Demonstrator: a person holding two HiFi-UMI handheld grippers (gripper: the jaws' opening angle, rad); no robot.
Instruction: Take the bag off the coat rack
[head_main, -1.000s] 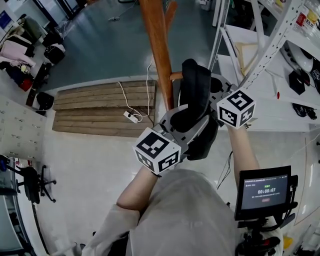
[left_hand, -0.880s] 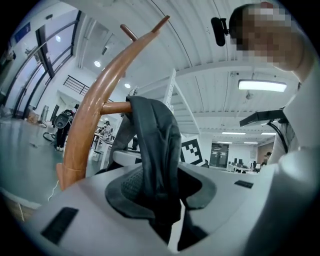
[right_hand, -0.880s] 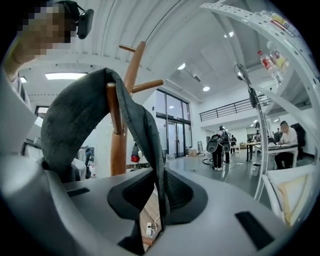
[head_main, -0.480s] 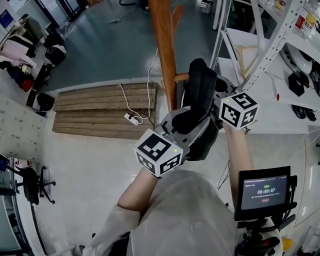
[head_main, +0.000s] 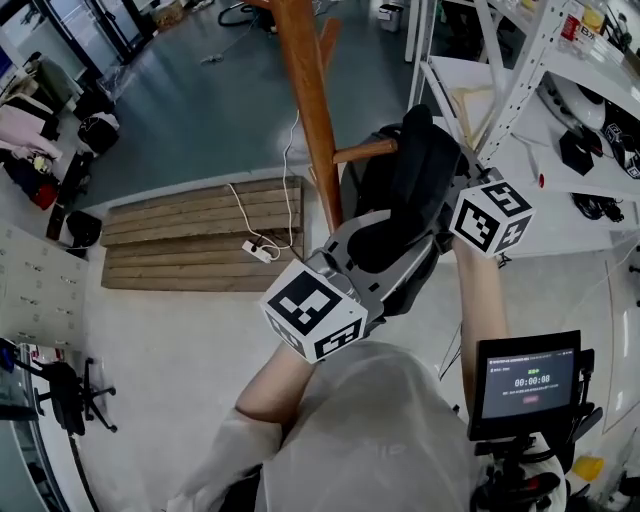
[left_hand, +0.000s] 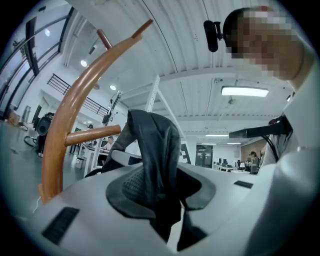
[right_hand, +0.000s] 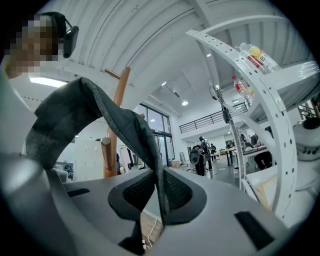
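Observation:
A black bag (head_main: 398, 215) hangs by its strap beside the wooden coat rack (head_main: 303, 100), right at the tip of a short peg (head_main: 362, 152). I cannot tell whether the strap still loops the peg. My left gripper (head_main: 375, 240) comes from below left, its pads pressed on the dark strap (left_hand: 152, 150). My right gripper (head_main: 442, 190) is on the bag's right side, shut on a thin fold of strap (right_hand: 150, 145). The peg (left_hand: 92, 136) ends next to the strap in the left gripper view. The peg end (right_hand: 106, 146) shows under the strap's arch in the right gripper view.
White metal shelving (head_main: 520, 60) with bottles and dark items stands close on the right. A wooden pallet (head_main: 190, 235) with a white power strip (head_main: 258, 252) lies on the floor to the left. A screen on a stand (head_main: 525, 385) is at lower right.
Both grippers have risen and shifted right with the strap. The strap's top loop now sits higher and nearer the peg's tip. Both sets of jaws have tightened on it.

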